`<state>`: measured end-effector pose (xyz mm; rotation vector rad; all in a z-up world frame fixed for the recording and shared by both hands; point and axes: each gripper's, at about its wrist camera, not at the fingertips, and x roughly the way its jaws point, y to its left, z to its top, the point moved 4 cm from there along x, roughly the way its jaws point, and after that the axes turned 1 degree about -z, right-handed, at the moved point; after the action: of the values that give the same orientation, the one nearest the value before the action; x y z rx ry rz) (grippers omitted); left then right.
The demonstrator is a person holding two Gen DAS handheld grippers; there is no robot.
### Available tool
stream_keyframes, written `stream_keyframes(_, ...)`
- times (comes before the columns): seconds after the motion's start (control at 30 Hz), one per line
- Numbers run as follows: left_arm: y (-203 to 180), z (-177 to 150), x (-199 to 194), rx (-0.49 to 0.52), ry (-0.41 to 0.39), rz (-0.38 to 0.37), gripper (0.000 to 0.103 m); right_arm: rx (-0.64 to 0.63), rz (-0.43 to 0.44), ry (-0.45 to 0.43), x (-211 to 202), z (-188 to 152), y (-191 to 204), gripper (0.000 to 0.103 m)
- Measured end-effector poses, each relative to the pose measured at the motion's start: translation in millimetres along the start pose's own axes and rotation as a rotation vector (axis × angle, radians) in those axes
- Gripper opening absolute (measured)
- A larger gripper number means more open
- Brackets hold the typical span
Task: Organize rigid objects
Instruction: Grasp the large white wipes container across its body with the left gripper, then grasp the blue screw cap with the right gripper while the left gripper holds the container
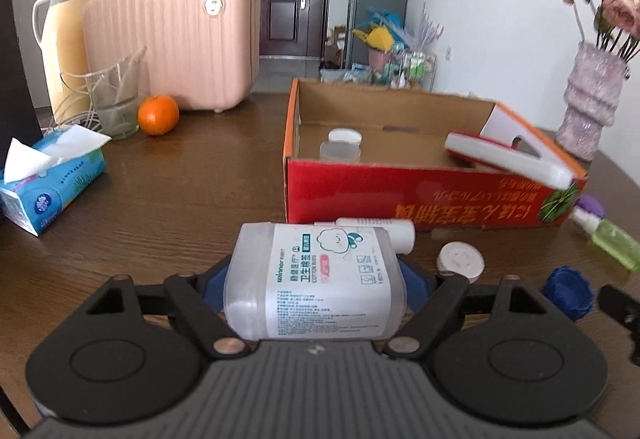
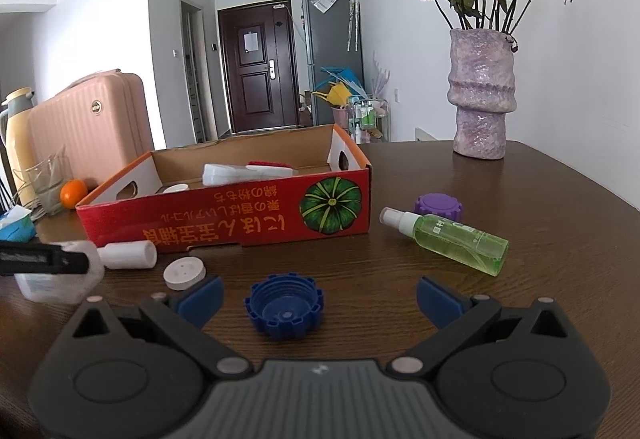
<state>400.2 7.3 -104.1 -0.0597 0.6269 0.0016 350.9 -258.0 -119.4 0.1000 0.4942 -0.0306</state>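
Observation:
My left gripper is shut on a clear cotton-bud box with a white label, low over the table in front of the red cardboard box. The red box holds a small white-capped jar and a white and red tool. My right gripper is open around a blue toothed cap on the table. A white tube, a white round lid, a green spray bottle and a purple cap lie nearby.
A tissue box, a glass, an orange, a pink case and a yellow thermos stand at the left. A purple vase with flowers stands at the back right of the brown table.

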Motion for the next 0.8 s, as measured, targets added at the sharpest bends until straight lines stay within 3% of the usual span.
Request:
stream_keyframes(0.27, 2.0, 0.7, -56.6, -0.030, -0.131, -0.039, 0.083, -0.003, 0.003, -0.004, -1.6, -1.3, 0.8, 0.103)
stream_keyframes(0.57, -3.1, -10.1, -71.5, -0.015, -0.147, -0.052, 0.083, -0.057, 0.057, 0.056, 8.4, -3.8, 13.2, 0.103)
stream_keyframes(0.8, 1.3, -11.5, -69.5, -0.024, -0.144, -0.052, 0.083, -0.161, 0.047, 0.138, 38.8, -5.2, 28.4, 0.092)
